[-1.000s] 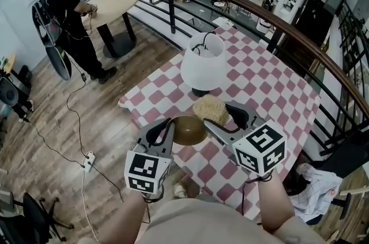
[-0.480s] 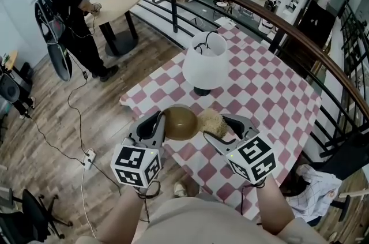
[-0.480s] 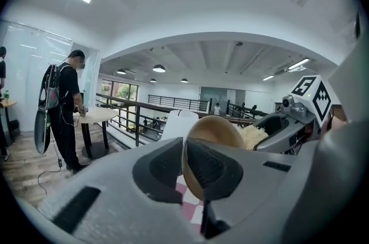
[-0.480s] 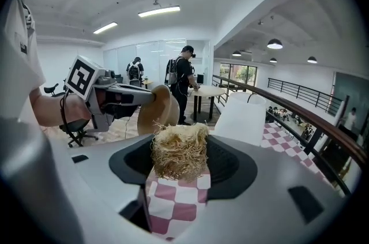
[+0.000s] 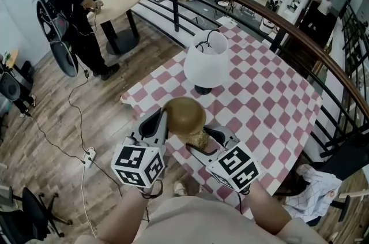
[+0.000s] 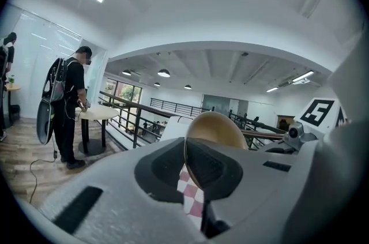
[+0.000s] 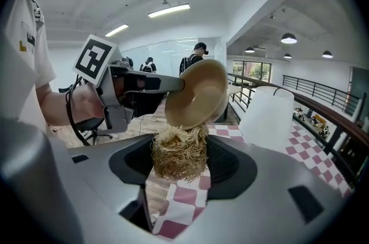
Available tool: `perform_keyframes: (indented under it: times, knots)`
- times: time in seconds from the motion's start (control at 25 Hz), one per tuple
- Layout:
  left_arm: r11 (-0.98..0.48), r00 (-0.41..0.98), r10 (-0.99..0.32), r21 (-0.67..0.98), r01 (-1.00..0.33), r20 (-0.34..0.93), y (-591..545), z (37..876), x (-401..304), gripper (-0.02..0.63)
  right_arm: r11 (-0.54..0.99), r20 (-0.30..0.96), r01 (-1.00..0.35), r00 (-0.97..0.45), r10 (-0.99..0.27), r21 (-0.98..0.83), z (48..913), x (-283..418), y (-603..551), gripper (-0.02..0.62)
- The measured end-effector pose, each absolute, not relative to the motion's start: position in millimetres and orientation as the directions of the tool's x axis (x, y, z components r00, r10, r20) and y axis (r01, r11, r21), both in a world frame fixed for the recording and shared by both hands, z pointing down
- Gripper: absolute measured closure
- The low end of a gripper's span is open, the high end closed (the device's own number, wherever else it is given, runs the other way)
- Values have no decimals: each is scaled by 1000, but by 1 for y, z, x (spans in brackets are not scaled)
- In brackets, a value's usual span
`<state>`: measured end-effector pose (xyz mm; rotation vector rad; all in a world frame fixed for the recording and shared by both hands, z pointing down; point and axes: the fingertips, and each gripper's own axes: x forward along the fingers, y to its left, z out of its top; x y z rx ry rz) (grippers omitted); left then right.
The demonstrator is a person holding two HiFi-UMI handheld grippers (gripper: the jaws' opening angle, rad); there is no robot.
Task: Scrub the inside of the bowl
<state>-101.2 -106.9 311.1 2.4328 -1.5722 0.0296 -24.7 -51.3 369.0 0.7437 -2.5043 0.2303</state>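
My left gripper [image 5: 166, 123] is shut on the rim of a brown bowl [image 5: 183, 115] and holds it up above the near corner of the table, tipped so its underside faces up. The left gripper view shows the rim pinched between the jaws [image 6: 185, 163], with the bowl [image 6: 214, 126] beyond. My right gripper [image 5: 199, 142] is shut on a tan fibrous scrubber [image 5: 199, 137] just beneath the bowl. In the right gripper view the scrubber [image 7: 178, 151] touches the lower edge of the bowl [image 7: 196, 96], whose opening faces it.
A table with a red-and-white checked cloth [image 5: 271, 98] carries a white lamp [image 5: 207, 66] just behind the bowl. A dark railing [image 5: 288, 29] curves round the far side. A person [image 5: 69, 12] stands at a round table [image 5: 118, 0] at the left; cables [image 5: 75, 139] cross the wooden floor.
The left gripper has lifted the bowl and tipped it over, bottom up. The right gripper has moved left with the scrubber, from beside the bowl to underneath it.
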Motion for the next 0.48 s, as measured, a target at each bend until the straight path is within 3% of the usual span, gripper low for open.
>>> perform_keyframes:
  times: [0.24,0.48]
  knots:
    - [-398,434,-897,278,-874,81,-104,296,-85,580,824,413,-558,-776,-477,-96,362,-56,-40,345]
    - [-409,443,-892,258,-875,88,-102,295,-81,580,807,361,-581,-779,-513,-107,361,-64,-41,345]
